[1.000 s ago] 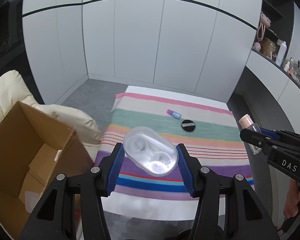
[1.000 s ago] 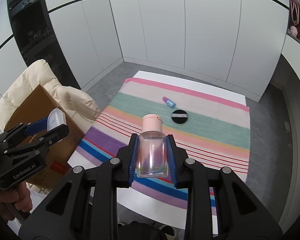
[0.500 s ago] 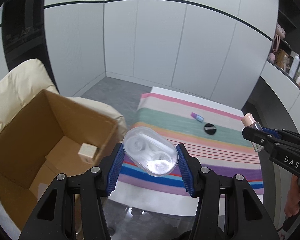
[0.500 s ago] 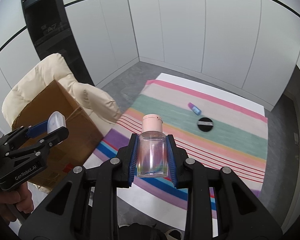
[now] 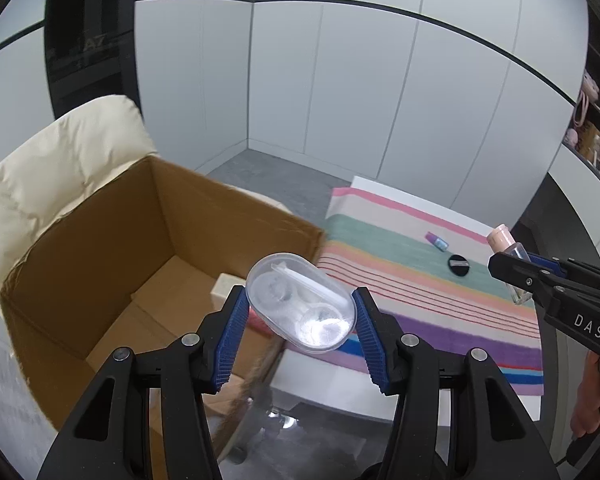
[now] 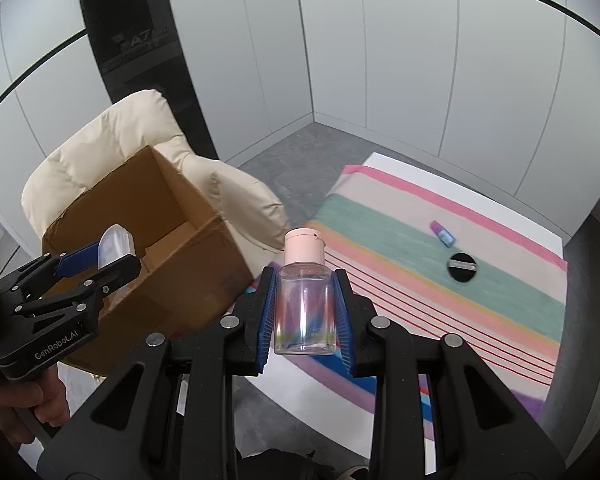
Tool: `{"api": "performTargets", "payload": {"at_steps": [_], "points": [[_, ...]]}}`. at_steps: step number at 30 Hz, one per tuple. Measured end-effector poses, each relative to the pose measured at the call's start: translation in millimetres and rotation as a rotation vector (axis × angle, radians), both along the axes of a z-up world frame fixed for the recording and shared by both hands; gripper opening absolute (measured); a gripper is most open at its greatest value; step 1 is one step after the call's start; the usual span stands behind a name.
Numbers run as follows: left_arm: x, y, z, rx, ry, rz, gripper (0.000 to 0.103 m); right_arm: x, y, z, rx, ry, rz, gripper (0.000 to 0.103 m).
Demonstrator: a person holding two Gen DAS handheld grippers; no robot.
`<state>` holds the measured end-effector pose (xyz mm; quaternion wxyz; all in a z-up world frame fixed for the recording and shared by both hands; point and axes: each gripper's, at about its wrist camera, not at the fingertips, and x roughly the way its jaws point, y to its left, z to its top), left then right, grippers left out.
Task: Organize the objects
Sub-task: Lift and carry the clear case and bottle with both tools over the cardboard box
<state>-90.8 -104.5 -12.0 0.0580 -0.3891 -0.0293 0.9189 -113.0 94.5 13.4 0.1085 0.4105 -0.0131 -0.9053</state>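
My left gripper [image 5: 300, 320] is shut on a clear oval plastic case [image 5: 300, 300] and holds it over the near right edge of an open cardboard box [image 5: 100, 248]. It also shows in the right wrist view [image 6: 112, 252]. My right gripper [image 6: 304, 316] is shut on a clear bottle with a pink cap [image 6: 304, 292], held in the air right of the box [image 6: 156, 264]. It also shows in the left wrist view [image 5: 512, 268]. A small purple and blue tube [image 5: 437, 241] and a black round compact [image 5: 458, 261] lie on the striped cloth [image 5: 412, 280].
The box sits on a cream padded chair [image 5: 60, 168] left of the table. A small pale block [image 5: 226, 286] lies inside the box. White cabinet walls stand behind. A shelf with items [image 5: 592, 140] is at the far right.
Both grippers have swung left from over the striped cloth toward the box. The box now fills the left wrist view, and the case sits above its rim.
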Motion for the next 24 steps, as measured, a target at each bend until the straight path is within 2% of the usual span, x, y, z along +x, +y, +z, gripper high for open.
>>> {"api": "performTargets", "payload": {"at_steps": [24], "points": [[27.9, -81.8, -3.2, 0.005, -0.013, 0.145, 0.054, -7.6, -85.5, -0.6, -0.023, -0.003, 0.148, 0.028]]}}
